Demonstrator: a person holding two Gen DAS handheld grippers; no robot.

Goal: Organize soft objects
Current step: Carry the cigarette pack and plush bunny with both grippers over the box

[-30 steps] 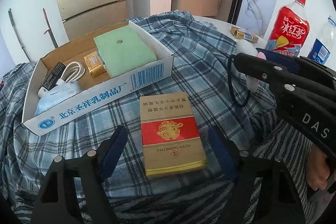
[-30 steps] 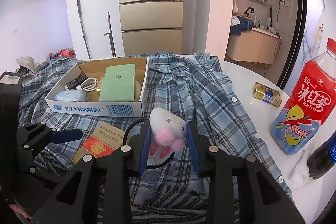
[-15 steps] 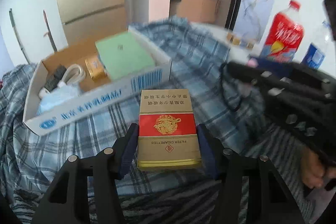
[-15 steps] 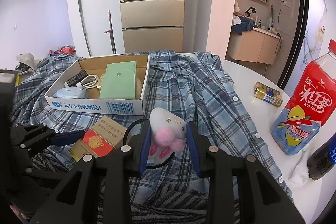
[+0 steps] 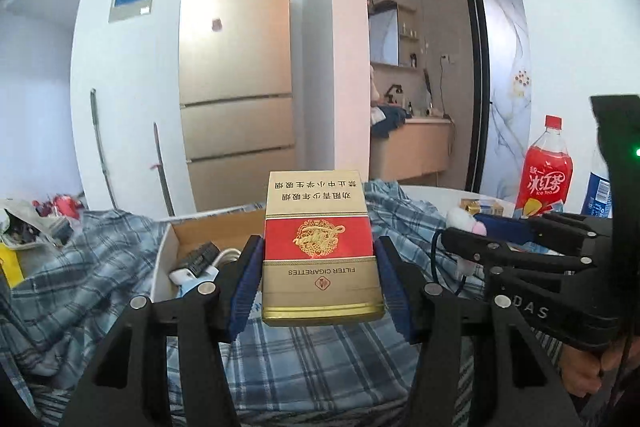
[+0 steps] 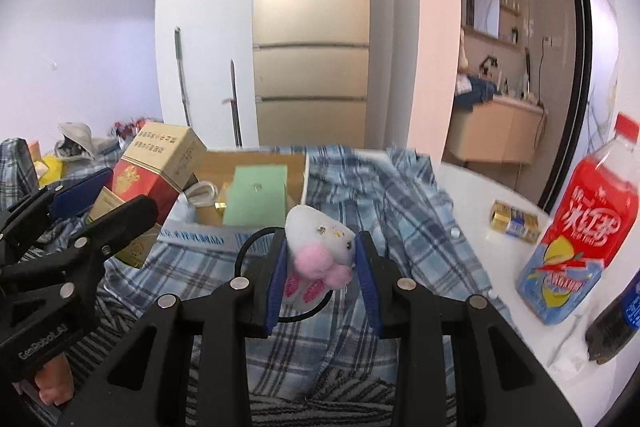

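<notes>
Holding tight, the left gripper squeezes the cigarette box up off the plaid cloth. The right gripper is closed on the little plush bunny. Some things already lie in the cardboard box, at about eleven o'clock from the bunny. Both held things probably still need to go in.

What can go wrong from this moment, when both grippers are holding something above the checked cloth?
1. The left gripper holds the red and gold cigarette carton only by its lower half, so it may tip or slip.
2. The right gripper squeezes the small white and pink plush rabbit; its black elastic loop may catch on a finger.
3. The open cardboard box already looks crowded.
</notes>
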